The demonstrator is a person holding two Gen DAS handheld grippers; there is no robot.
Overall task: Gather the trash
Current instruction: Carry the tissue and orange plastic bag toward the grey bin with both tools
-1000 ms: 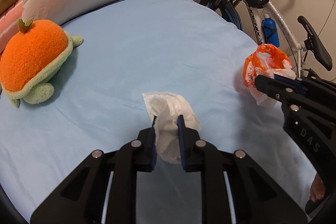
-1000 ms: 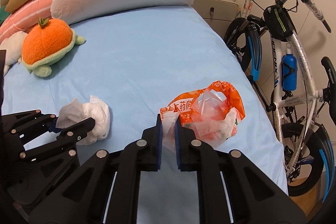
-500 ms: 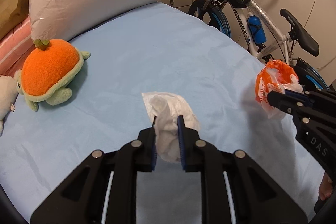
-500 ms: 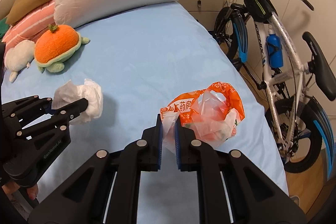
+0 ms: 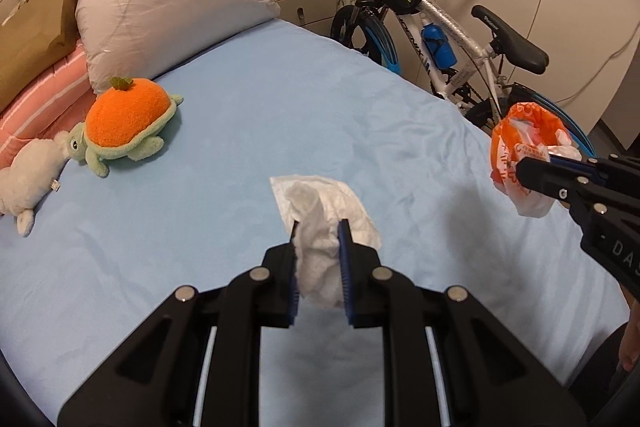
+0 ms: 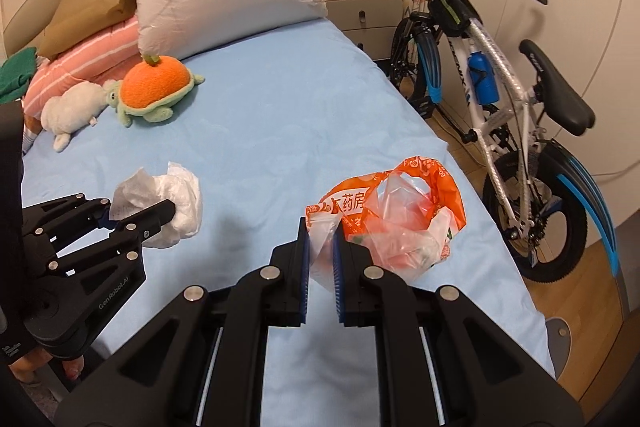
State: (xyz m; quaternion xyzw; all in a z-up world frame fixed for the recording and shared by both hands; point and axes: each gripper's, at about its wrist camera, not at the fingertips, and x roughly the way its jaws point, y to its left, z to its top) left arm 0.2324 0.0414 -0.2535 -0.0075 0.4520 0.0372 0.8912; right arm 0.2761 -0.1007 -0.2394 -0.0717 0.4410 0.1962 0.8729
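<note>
Left wrist view: left tongs (image 5: 320, 233) clamped on the crumpled white tissue (image 5: 324, 215), wad pinched between the blue pads, held above the bed (image 5: 248, 131). Same grip as 1.0 s ago, but the view has pulled back and up: more of the sheet shows, plus the orange turtle plush (image 5: 124, 121) and a white plush (image 5: 28, 179) that was out of frame before. Right tongs (image 5: 524, 167) appear at right edge, gripping the orange plastic bag (image 5: 520, 143).

Right wrist view: right tongs (image 6: 320, 227) nearly closed, pinching the bag's (image 6: 392, 215) clear-and-orange rim; bag hangs over the bed's (image 6: 280, 115) right side near the bicycle (image 6: 492, 67). Grip unchanged. Left tongs (image 6: 160, 215) with tissue (image 6: 168, 203) now sit higher in frame than 1.0 s ago, well apart from the bag.
</note>
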